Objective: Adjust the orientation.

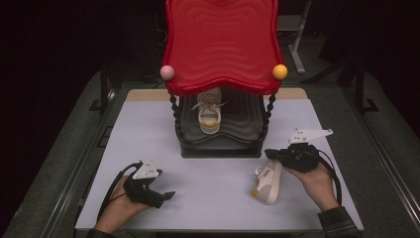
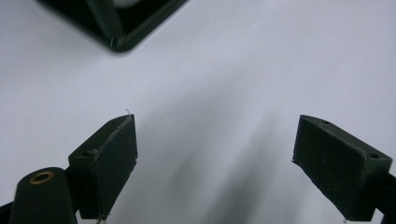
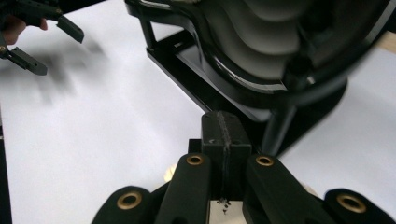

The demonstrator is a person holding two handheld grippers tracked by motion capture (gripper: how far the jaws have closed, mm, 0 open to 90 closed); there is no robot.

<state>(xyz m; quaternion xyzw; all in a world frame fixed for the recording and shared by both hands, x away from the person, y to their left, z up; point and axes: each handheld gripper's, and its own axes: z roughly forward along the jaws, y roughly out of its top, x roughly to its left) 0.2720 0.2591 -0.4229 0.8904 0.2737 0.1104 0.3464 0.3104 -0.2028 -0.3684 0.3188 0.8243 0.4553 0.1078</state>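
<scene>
A two-tier rack stands at the back of the table, with a red wavy top shelf over a black lower shelf. One white sneaker with a tan sole rests on the lower shelf, toe toward me. Its mate lies on the white table in front of the rack's right corner. My right gripper hovers just above that sneaker's heel end; in the right gripper view its pads are pressed together with nothing visible between them. My left gripper is low over the table at front left, jaws wide apart and empty.
The white tabletop sits on a darker bench with rails along both sides. A pink ball and a yellow ball cap the rack's front posts. The rack's base corner is ahead of the left gripper.
</scene>
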